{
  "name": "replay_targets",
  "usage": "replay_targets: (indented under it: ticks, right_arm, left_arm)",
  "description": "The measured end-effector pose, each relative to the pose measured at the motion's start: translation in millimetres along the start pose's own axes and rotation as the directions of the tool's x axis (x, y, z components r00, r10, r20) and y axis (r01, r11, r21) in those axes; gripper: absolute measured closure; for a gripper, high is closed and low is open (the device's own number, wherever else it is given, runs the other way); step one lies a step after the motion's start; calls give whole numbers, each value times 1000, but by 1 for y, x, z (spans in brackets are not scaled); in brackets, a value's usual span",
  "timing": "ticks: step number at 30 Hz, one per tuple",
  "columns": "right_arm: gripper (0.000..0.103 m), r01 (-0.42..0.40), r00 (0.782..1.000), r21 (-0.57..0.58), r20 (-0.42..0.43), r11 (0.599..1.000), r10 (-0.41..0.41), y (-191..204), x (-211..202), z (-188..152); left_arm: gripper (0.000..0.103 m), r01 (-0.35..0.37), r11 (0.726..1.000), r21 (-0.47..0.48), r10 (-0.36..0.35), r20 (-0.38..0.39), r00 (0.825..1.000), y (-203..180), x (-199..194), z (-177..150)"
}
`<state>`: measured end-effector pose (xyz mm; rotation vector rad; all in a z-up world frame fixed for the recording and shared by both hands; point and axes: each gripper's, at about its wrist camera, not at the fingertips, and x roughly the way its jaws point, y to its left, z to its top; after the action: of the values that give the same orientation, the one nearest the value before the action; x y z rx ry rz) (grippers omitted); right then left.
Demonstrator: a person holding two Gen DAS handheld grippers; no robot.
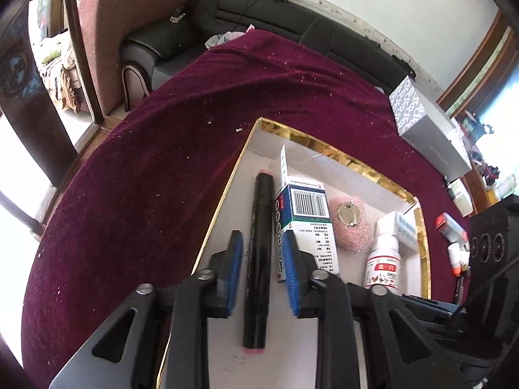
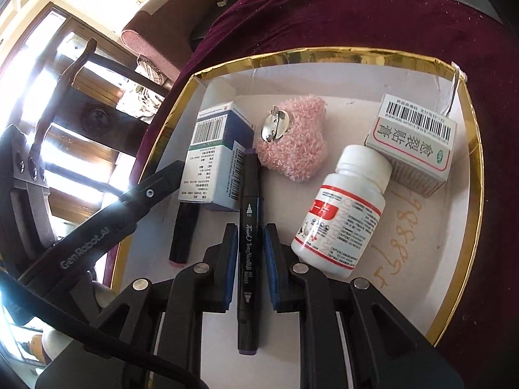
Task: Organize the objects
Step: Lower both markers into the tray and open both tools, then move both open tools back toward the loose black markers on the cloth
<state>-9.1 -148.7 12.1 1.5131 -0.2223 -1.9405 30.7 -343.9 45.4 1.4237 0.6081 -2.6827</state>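
A gold-rimmed white tray (image 1: 324, 149) (image 2: 324, 55) lies on the maroon cloth. My left gripper (image 1: 264, 254) is open, its blue pads on either side of a black marker with pink ends (image 1: 259, 253); the marker also shows in the right wrist view (image 2: 185, 227), lying in the tray. My right gripper (image 2: 249, 243) is open around a black marker with purple ends (image 2: 248, 243), pads close to it but apart. In the tray also lie a blue-and-white medicine box (image 1: 305, 223) (image 2: 217, 155), a pink fuzzy brooch (image 1: 350, 223) (image 2: 292, 136), a white pill bottle (image 1: 384, 259) (image 2: 343, 210) and a white-green box (image 2: 412, 149).
A grey patterned tissue box (image 1: 425, 123) stands on the cloth at the back right. Small bottles and a red-white box (image 1: 451, 227) lie right of the tray. A black sofa (image 1: 259, 16) and a pink armchair (image 1: 129, 16) stand beyond the table. The left gripper's arm (image 2: 107, 227) crosses the tray's left rim.
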Motion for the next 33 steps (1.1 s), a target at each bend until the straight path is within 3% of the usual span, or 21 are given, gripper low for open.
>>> replay_targets:
  ticks: [3,8,13,16,20,23,26,28,33]
  right_arm:
    - [77,25,999,-42,38,999,-23,9,-10,-3]
    - [50,17,992,-60,126,998,-9,13,-46,-13]
    - [42,-18,971,-12,240,1000,20,-9,-95,-41]
    - [42,-16,949,40,316,999,3,-39,-126,-60]
    - [38,47,892,118,441,992,-95,-74,-170,-81]
    - [25,78,827,233,528,969,-194,-120,-213,-100]
    - [25,131,760,374,557,918,-335,-177,-248,-129]
    - [25,134,742,455,543,880,-394,-212,-258,-145]
    - [25,140,709,573,512,808,-486,-270,-270,-180]
  left_arm:
    - [75,17,1000,-3,-16,41,999,-1,-19,-3]
    - [58,65,998,2,-64,130,989,-13,-61,-18]
    - [50,208,978,19,-208,170,963,-44,-90,-40]
    - [47,291,956,40,-293,150,944,-67,-92,-47]
    - [47,317,940,130,-328,74,942,-112,-82,-62]
    - [47,308,931,197,-316,10,949,-145,-70,-79]
    - [47,289,914,284,-289,-44,956,-182,-52,-97]
    - [47,260,898,355,-250,-75,965,-210,-36,-111]
    - [47,268,855,444,-218,-160,963,-264,-10,-138]
